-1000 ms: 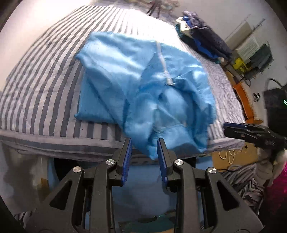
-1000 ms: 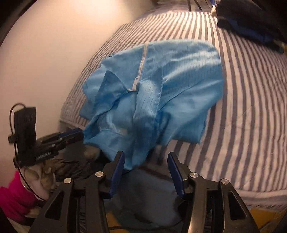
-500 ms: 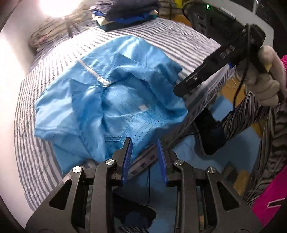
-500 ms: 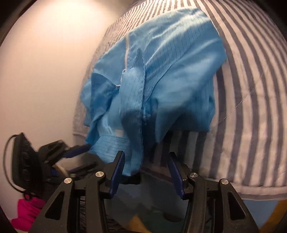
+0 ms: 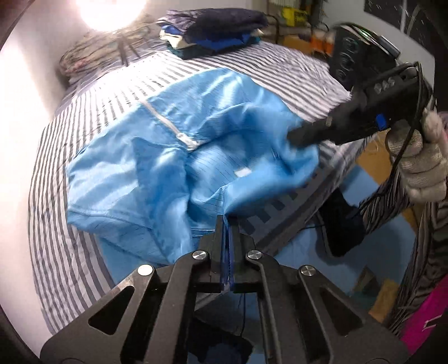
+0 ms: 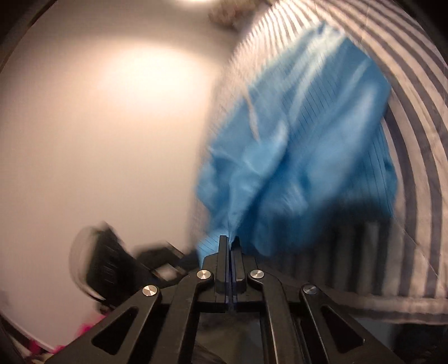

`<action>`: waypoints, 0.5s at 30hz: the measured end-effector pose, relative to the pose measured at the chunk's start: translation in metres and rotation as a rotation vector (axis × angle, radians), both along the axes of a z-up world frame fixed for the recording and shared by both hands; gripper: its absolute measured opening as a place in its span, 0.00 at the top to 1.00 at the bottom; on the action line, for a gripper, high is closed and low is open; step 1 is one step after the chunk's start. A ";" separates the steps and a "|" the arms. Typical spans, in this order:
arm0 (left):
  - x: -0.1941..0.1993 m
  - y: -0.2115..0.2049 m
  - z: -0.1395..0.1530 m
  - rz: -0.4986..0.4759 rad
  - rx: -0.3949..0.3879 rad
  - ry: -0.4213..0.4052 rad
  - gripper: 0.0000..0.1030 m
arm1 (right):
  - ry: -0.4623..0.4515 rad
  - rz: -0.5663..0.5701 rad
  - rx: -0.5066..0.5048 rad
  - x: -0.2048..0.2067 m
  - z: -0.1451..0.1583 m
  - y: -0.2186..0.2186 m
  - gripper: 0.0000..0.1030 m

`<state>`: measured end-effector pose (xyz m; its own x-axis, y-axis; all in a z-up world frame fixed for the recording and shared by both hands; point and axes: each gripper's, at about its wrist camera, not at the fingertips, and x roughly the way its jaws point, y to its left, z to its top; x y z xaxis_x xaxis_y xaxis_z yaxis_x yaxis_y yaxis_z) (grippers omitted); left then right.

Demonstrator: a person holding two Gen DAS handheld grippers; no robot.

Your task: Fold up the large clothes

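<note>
A crumpled light-blue zip-up garment (image 5: pixel 196 140) lies on the striped bed (image 5: pixel 84 117), its near part hanging over the bed's edge. My left gripper (image 5: pixel 226 221) is shut, with the garment's lower hem pinched between its tips. My right gripper (image 6: pixel 230 239) is shut too, and a bunched fold of the blue garment (image 6: pixel 302 145) rises from its closed tips. In the left wrist view the right gripper (image 5: pixel 296 137) meets the cloth's right edge, held by a gloved hand (image 5: pixel 420 170). The right wrist view is blurred; the left gripper (image 6: pixel 156 257) shows dimly at lower left.
A stack of folded dark clothes (image 5: pixel 218 28) sits at the bed's far end. A bright lamp (image 5: pixel 112 8) glares by the pale wall (image 6: pixel 98 126). A blue floor (image 5: pixel 308 252) and boxes (image 5: pixel 294 16) lie to the right of the bed.
Both grippers have gone from open to shut on the blue garment's edge. The right gripper has dropped to the cloth's right side, and the cloth there is bunched.
</note>
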<state>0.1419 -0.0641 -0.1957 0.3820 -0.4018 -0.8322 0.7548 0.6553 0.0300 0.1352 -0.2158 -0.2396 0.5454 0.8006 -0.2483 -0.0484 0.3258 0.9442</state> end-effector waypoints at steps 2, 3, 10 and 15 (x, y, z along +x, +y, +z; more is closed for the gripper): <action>0.002 0.008 0.002 0.029 -0.041 0.024 1.00 | -0.036 -0.047 0.091 -0.004 -0.005 -0.005 1.00; 0.002 0.009 0.002 0.032 -0.049 0.028 1.00 | -0.037 -0.072 0.122 -0.007 -0.012 -0.004 1.00; 0.004 0.010 0.001 0.041 -0.041 0.016 1.00 | 0.092 -0.091 0.063 -0.026 -0.033 0.000 0.68; 0.005 0.012 0.003 0.039 -0.047 0.011 1.00 | 0.088 -0.017 0.058 -0.027 -0.036 -0.005 0.64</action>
